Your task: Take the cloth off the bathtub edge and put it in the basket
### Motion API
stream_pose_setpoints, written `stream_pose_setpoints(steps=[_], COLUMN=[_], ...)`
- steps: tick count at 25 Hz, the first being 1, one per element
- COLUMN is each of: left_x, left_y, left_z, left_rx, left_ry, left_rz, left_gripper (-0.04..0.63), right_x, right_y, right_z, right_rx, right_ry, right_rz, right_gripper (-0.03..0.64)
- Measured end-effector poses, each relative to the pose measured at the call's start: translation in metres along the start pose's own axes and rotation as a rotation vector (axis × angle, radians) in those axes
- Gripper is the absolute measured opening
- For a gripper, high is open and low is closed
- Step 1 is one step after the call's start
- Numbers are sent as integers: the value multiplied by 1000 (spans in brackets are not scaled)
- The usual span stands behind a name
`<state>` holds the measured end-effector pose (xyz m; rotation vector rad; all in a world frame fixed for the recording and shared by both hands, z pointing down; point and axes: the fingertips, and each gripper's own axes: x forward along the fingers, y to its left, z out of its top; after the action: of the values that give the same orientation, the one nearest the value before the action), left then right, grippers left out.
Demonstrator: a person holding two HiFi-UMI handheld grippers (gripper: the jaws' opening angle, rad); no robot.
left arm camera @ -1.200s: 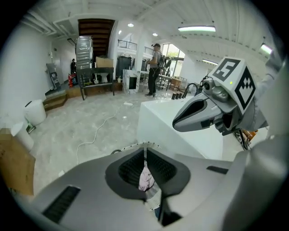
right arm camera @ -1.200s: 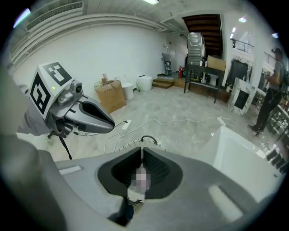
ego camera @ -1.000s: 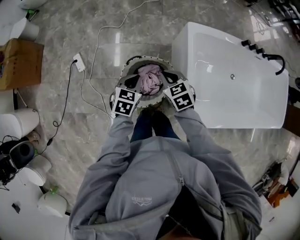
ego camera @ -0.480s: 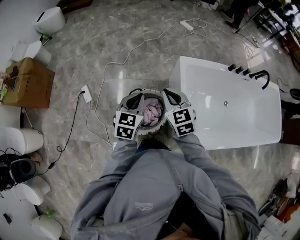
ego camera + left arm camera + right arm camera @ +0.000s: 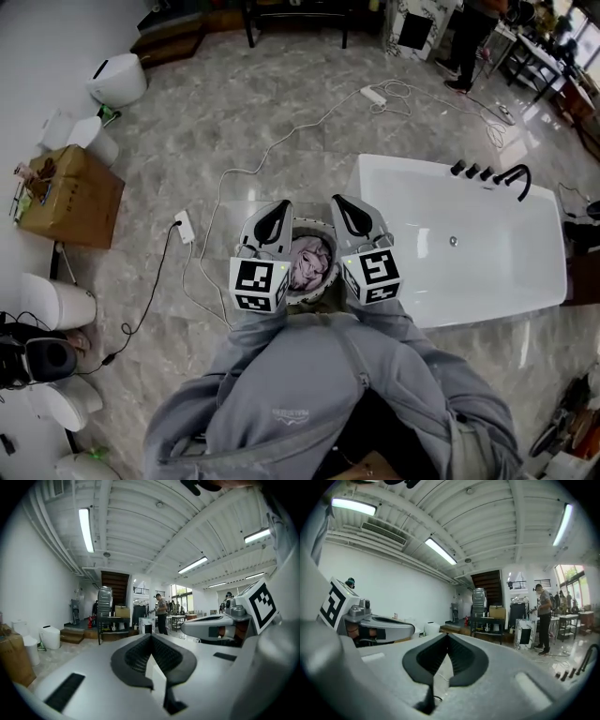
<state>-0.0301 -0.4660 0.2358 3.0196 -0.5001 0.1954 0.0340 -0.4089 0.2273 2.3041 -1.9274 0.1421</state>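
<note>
Both claws have lifted off the basket [image 5: 302, 228] and now point forward. Left claw [image 5: 276, 217] and right claw [image 5: 348, 214]: jaws together, empty. Pink cloth [image 5: 310, 262] lies inside the basket, frame centre, beside the bathtub [image 5: 469, 239]. Withdraw straight upward, clear of the rim, and do not snag the cloth.

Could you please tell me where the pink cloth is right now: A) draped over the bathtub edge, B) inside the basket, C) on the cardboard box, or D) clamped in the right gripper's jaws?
B: the head view shows the pink cloth bunched inside the basket, with nothing draped on the bathtub.
</note>
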Motion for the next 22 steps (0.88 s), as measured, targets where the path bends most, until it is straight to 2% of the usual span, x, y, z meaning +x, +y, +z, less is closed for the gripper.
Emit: stream_pose_setpoints(steps=[6, 11, 22], left_x=[-11, -10, -4], left_y=[-13, -20, -19], left_z=[12, 2, 8], left_rx=[26, 33, 43], left_ry=[-71, -72, -79], left_rz=[13, 4, -9], left_gripper=[6, 5, 6], right_x=[-10, -11, -4], right_y=[8, 14, 14], right_z=[9, 0, 1], right_rx=[25, 28, 25], right_ry=[-42, -38, -35], right_rz=[12, 36, 45], right_gripper=[5, 5, 5])
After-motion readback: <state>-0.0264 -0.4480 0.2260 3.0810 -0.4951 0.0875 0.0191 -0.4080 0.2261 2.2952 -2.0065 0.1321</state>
